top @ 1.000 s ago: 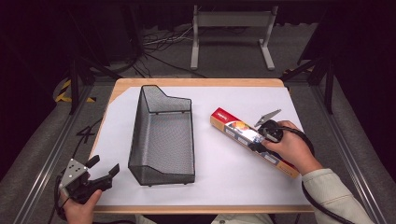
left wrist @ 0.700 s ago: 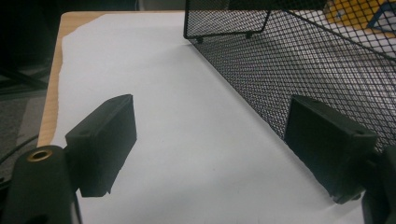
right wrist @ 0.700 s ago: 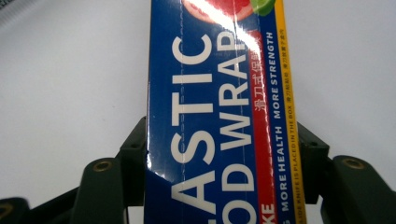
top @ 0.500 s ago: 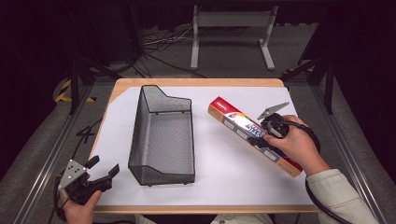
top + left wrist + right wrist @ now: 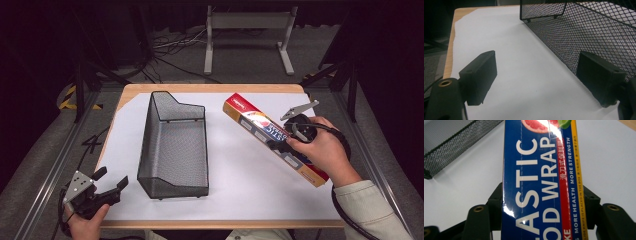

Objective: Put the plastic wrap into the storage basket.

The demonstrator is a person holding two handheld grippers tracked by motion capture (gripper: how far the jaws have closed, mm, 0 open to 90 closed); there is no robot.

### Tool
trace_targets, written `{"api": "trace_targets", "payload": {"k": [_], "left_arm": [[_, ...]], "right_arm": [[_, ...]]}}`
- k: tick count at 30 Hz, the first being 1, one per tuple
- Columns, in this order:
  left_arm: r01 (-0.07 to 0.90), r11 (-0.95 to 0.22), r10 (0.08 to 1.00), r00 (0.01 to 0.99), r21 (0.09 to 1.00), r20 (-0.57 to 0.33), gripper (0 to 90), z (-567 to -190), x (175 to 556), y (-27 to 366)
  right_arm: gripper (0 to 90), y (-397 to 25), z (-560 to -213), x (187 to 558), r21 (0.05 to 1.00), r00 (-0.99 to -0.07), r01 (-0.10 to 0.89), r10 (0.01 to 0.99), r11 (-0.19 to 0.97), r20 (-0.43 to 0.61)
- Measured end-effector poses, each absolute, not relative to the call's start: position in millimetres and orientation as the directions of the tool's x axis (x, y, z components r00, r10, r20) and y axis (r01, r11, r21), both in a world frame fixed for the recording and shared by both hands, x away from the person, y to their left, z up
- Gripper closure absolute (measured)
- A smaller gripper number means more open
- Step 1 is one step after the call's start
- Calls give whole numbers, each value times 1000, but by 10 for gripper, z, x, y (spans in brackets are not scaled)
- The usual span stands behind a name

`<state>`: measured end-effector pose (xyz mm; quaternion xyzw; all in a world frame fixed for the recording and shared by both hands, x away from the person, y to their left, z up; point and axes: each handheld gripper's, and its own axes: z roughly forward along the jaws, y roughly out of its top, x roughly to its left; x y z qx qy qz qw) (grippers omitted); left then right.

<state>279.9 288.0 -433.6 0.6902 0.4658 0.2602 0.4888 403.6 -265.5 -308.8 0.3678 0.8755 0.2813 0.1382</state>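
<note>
A long blue, red and yellow plastic food wrap box (image 5: 272,136) is held off the white table sheet at the right, and my right gripper (image 5: 284,143) is shut on its middle. In the right gripper view the box (image 5: 541,180) runs up between both jaws. A black wire mesh basket (image 5: 175,145) stands in the middle of the table, to the left of the box. My left gripper (image 5: 111,182) rests open at the front left corner, with nothing between its jaws; the basket's mesh wall (image 5: 584,32) is just to its right.
The white sheet (image 5: 245,175) covers a wooden table (image 5: 210,89). A metal stand (image 5: 247,35) and cables lie on the floor behind the table. Bare sheet lies between the basket and the box.
The right gripper has lifted the plastic wrap box and carried it a little toward the back. The left gripper has stayed where it was.
</note>
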Motion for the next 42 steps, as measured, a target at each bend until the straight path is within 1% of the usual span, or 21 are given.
{"api": "trace_targets", "payload": {"k": [12, 27, 42], "left_arm": [[385, -101, 895, 438, 917, -85, 176, -4329, 2803, 2852], [383, -104, 893, 442, 918, -83, 176, -4325, 2795, 2848], [379, -103, 888, 451, 920, -86, 176, -4319, 2808, 2832]], "right_arm": [[398, -2476, -2966, 3965, 607, -654, 595, 756, 527, -15], [397, -1878, -2790, 3932, 604, -667, 599, 745, 526, 14], [397, -1293, -2702, 3966, 607, -654, 617, 756, 500, 42]]}}
